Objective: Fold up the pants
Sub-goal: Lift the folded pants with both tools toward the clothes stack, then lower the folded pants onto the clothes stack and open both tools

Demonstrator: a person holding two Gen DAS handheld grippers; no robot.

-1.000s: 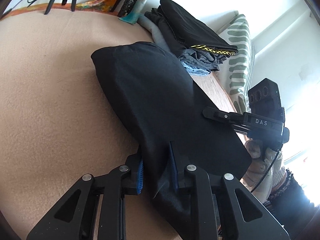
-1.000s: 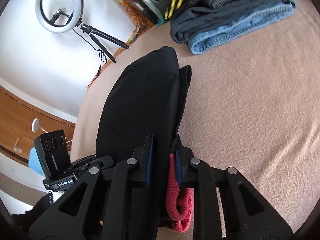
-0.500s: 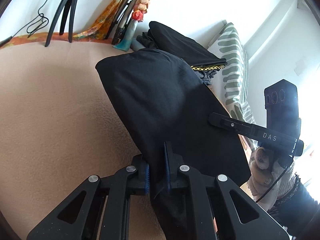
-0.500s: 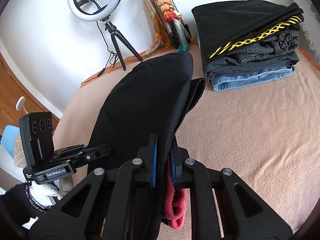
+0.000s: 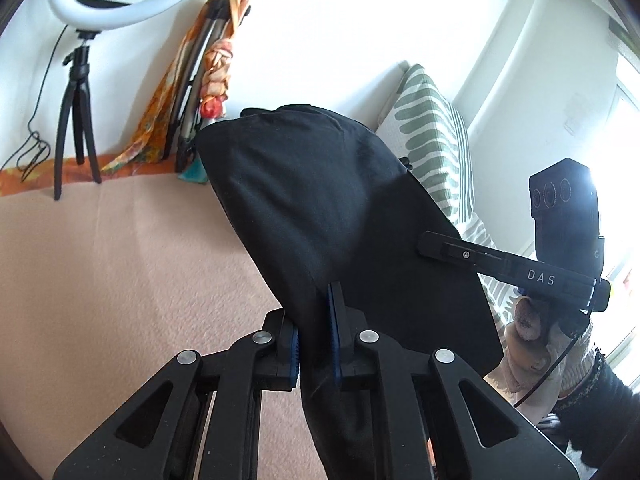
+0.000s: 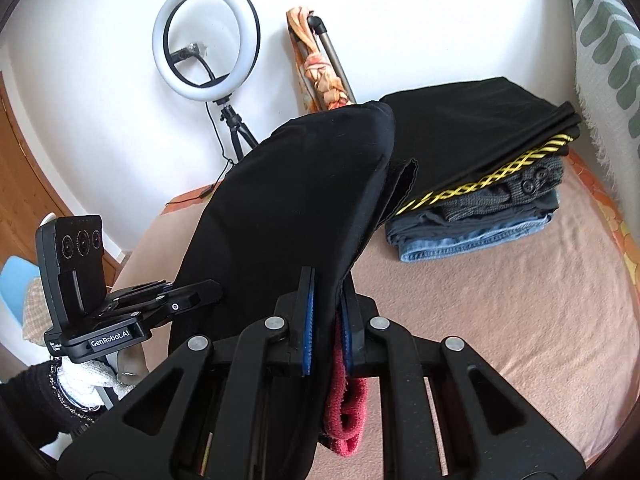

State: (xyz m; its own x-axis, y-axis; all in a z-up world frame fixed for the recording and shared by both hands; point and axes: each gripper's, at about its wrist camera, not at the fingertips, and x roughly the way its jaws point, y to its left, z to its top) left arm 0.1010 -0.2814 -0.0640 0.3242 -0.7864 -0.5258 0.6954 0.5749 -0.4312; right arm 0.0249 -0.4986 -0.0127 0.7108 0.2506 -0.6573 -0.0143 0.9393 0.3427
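The bed (image 6: 500,300), under a tan blanket, carries everything; a stack of folded clothes (image 6: 480,184) sits toward its far edge by the wall, next to a striped pillow (image 5: 432,148), and a ring light (image 6: 206,40) stands at the far left corner. The black pants (image 5: 320,200), already doubled into a thick slab, are held up in the air above the middle of the bed, their far rounded fold tilted toward the stack. They look soft, limp and light, matte rather than slippery, so they should sag wherever unsupported; holding the two near corners, well apart, seems the sound way to keep the layers aligned. The left gripper (image 5: 314,340) has its jaws narrowed on the near left corner, cloth running between the blue pads and hanging below. The right gripper (image 6: 326,332) pinches the near right corner the same way, with a red trim (image 6: 346,412) dangling beneath its jaws.
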